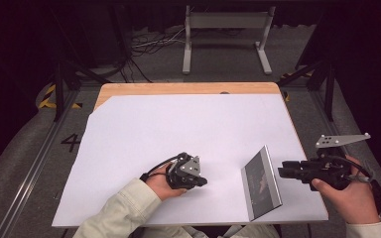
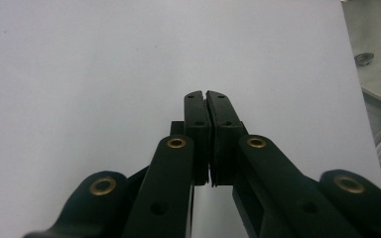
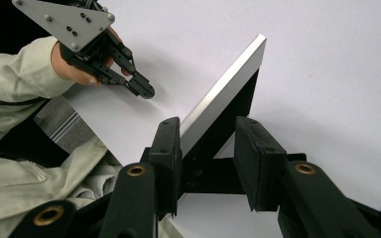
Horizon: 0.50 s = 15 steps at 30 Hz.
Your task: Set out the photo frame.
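Observation:
A flat panel [image 1: 262,183] with a silver rim and a dark face stands tilted on the white sheet [image 1: 178,124], near the front right. My right gripper [image 1: 284,171] is level at the panel's right side. In the right gripper view the jaws [image 3: 211,148] stand apart with the panel's near corner [image 3: 218,99] between them. The silver edge lies against the left pad and the other pad is off it. My left gripper [image 1: 202,182] lies low on the sheet left of the panel, pads [image 2: 198,106] pressed together on nothing; it is also seen in the right gripper view [image 3: 146,91].
The sheet covers most of a wooden table [image 1: 178,88]. A grey metal stand [image 1: 225,29] and cables sit on the floor beyond the far edge. Pale sleeves come in at the front edge [image 1: 124,210].

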Motion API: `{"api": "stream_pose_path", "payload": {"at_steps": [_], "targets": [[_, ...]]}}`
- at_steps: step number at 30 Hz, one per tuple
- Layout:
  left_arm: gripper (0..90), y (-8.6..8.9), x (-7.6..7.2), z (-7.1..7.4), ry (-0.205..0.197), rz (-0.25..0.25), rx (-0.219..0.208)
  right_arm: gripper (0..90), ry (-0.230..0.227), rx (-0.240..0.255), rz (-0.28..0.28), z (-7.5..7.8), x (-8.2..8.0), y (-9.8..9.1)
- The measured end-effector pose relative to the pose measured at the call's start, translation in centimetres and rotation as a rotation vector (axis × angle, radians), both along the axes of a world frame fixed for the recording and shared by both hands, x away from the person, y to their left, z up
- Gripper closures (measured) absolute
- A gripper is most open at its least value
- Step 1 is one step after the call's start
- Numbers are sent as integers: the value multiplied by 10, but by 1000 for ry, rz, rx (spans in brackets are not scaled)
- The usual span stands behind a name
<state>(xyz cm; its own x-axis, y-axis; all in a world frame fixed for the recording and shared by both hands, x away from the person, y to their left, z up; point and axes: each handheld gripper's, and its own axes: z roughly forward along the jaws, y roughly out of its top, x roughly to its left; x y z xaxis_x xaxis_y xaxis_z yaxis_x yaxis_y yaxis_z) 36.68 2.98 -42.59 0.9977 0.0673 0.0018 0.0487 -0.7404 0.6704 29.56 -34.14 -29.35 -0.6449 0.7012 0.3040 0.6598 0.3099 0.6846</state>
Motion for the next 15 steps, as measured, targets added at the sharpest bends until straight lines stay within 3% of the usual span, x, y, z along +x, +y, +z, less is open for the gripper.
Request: {"api": "stream_pose_path", "payload": {"at_steps": [6, 15], "targets": [[880, 7, 3, 0, 4, 21, -7, 630, 18, -5, -14, 3, 2, 5], [878, 6, 2, -1, 7, 22, -4, 545, 42, -18, -36, 2, 2, 12]]}}
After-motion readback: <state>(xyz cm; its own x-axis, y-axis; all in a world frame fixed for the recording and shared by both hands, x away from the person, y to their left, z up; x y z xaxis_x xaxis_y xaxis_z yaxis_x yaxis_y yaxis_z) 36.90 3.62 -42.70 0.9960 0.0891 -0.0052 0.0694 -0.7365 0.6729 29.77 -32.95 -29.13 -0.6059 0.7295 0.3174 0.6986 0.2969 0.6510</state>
